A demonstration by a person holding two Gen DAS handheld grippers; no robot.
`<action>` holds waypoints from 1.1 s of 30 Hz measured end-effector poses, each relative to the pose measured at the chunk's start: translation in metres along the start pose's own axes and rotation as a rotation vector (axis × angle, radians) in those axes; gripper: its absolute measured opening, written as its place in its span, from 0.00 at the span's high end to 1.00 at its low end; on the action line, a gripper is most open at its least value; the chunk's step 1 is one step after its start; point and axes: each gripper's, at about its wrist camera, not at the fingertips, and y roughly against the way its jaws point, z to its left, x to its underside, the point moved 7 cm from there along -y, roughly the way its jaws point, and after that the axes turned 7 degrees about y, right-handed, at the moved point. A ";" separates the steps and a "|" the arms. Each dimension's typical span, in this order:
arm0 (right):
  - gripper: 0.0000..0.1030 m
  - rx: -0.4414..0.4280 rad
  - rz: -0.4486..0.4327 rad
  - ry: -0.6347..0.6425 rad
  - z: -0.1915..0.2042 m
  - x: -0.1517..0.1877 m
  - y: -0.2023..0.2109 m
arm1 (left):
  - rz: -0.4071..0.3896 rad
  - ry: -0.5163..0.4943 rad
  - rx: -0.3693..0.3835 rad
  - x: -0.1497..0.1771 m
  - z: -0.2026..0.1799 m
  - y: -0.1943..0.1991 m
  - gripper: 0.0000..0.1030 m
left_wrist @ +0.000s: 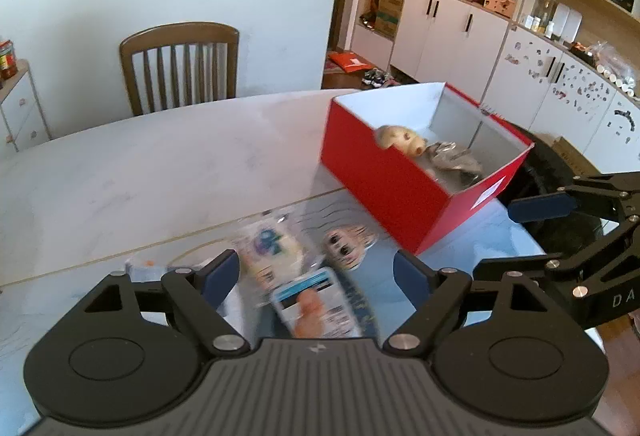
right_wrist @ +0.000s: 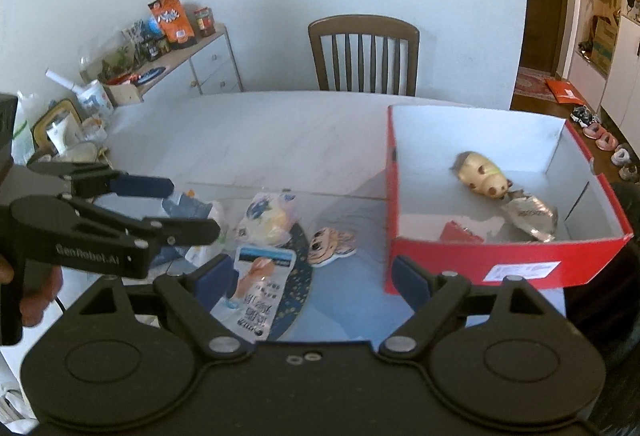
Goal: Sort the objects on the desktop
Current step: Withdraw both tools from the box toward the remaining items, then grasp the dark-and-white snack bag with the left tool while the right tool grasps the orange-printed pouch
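Note:
A red box with a white inside stands on the table at the right. It holds a cream toy animal and a crumpled silver packet. On a blue mat lie a blue-and-white snack packet, a clear bag with yellow contents and a cartoon-face charm. My left gripper is open above the snack packet. My right gripper is open and empty near the box.
A wooden chair stands at the table's far side. A low cabinet with jars and packets is at the left. White cupboards and shelves are at the right. Clutter lies at the table's left edge.

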 end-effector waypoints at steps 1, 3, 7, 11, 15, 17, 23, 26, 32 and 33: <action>0.16 0.005 0.005 -0.001 0.005 0.003 -0.003 | 0.002 -0.002 -0.003 0.002 0.005 0.000 0.15; 0.15 0.015 0.012 -0.007 0.011 0.006 -0.009 | 0.006 -0.005 -0.009 0.008 0.015 -0.001 0.13; 0.12 0.035 0.026 -0.022 0.022 0.014 -0.025 | 0.044 -0.027 -0.031 0.024 0.034 -0.009 0.04; 0.11 0.048 0.041 -0.036 0.030 0.020 -0.040 | 0.063 -0.009 -0.030 0.033 0.053 -0.012 0.02; 0.08 0.046 0.045 -0.030 0.040 0.022 -0.054 | 0.044 -0.019 -0.032 0.037 0.067 -0.012 0.01; 0.08 0.045 0.053 -0.017 0.047 0.022 -0.062 | 0.042 -0.028 -0.031 0.036 0.073 -0.013 0.01; 0.05 0.036 0.081 -0.021 0.059 0.020 -0.085 | 0.046 -0.046 -0.026 0.032 0.083 -0.021 0.00; 0.05 0.035 0.103 -0.030 0.062 0.020 -0.096 | 0.044 -0.109 -0.010 0.027 0.084 -0.025 0.00; 0.05 0.045 0.133 -0.036 0.063 0.020 -0.111 | 0.054 -0.260 0.035 0.019 0.089 -0.038 0.00; 0.05 0.046 0.139 -0.041 0.062 0.020 -0.114 | 0.050 -0.285 0.043 0.018 0.089 -0.038 0.00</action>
